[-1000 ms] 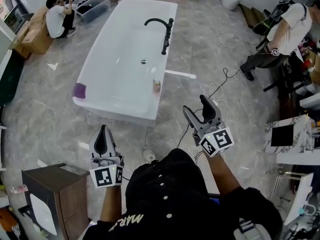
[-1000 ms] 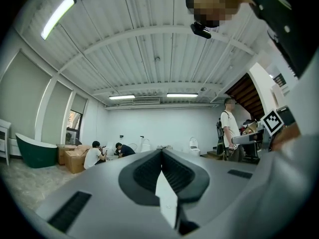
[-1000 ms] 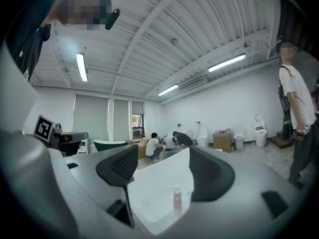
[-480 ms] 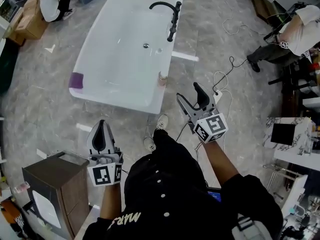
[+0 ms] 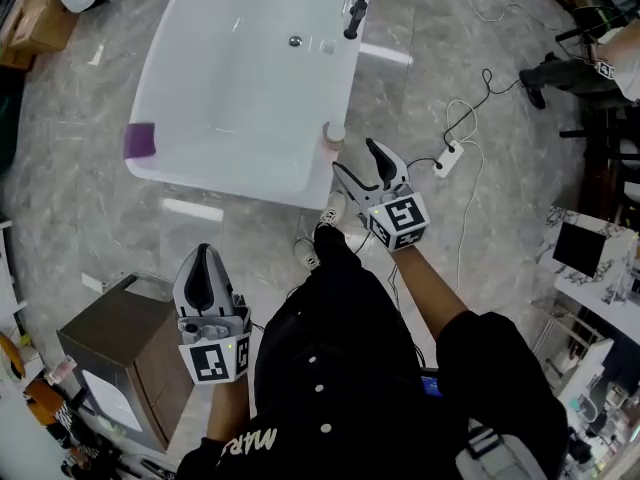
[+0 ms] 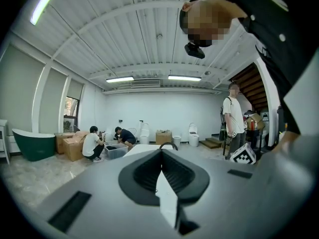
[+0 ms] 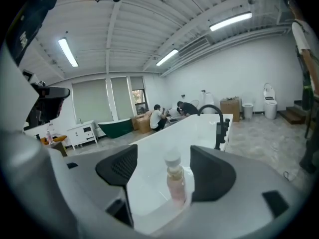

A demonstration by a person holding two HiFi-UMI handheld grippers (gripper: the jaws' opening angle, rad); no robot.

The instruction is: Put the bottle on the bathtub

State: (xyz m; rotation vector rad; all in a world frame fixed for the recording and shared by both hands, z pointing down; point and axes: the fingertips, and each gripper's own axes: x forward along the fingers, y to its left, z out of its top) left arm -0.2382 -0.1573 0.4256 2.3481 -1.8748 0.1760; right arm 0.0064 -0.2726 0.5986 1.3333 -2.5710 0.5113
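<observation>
- grey marbled floor (image 5: 90, 218) runs across the showroom, with a white power strip (image 5: 447, 154) and its cables lying loose on it.
- a black freestanding faucet (image 5: 353, 16) rises at the top edge of the head view.
- a purple pad (image 5: 139, 139) shows at upper left.
- a brown cabinet (image 5: 120, 343) stands at lower left.
- two people (image 6: 92, 144) crouch by a clear bin (image 6: 115, 151) and cardboard boxes (image 6: 72, 146) near the far wall.
- a dark green tub (image 6: 33, 144) sits to their left.
- a person in a white shirt (image 6: 233, 121) stands at right.
- strip lights (image 6: 144, 78) burn overhead.
</observation>
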